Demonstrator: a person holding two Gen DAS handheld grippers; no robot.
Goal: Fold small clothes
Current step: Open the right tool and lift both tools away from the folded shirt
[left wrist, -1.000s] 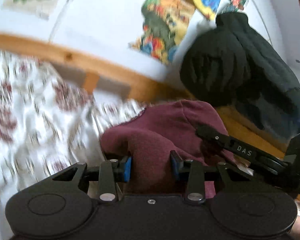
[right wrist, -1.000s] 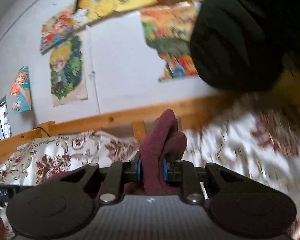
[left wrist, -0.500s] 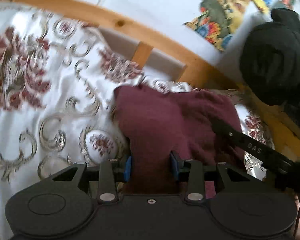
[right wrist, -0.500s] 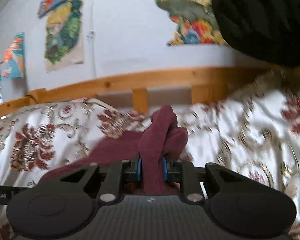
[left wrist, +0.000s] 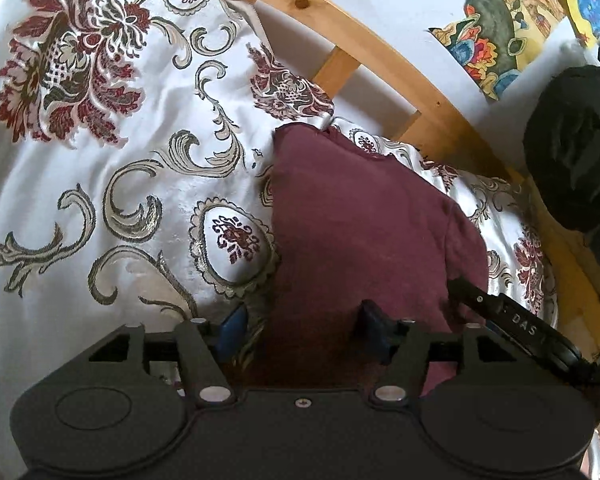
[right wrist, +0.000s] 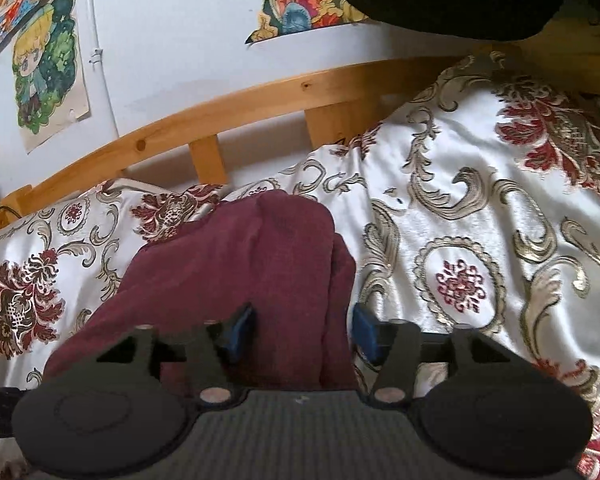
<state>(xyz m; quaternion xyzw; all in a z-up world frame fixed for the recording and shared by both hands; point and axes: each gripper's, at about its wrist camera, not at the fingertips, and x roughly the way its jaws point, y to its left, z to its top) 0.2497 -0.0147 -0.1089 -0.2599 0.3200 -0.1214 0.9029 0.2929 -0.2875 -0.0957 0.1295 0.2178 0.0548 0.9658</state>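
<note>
Left wrist: garment [left wrist: 364, 232] between parted fingers [left wrist: 374, 330]

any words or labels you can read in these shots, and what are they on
"DAS" in pale letters on the black arm of the right gripper, seen at the right edge of the left wrist view.
The drawings on the wall show pictures only; no lettering can be read on them.
Nothing readable on the maroon garment or the bedspread.

Two wrist fisheyes, close over a bed

Each looks forward and down along its own fingers, close to the maroon garment [left wrist: 364, 240] at lower centre; both share it, the floral bedspread [right wrist: 480, 208], the wooden rail [left wrist: 380, 68] and the postered wall above.
</note>
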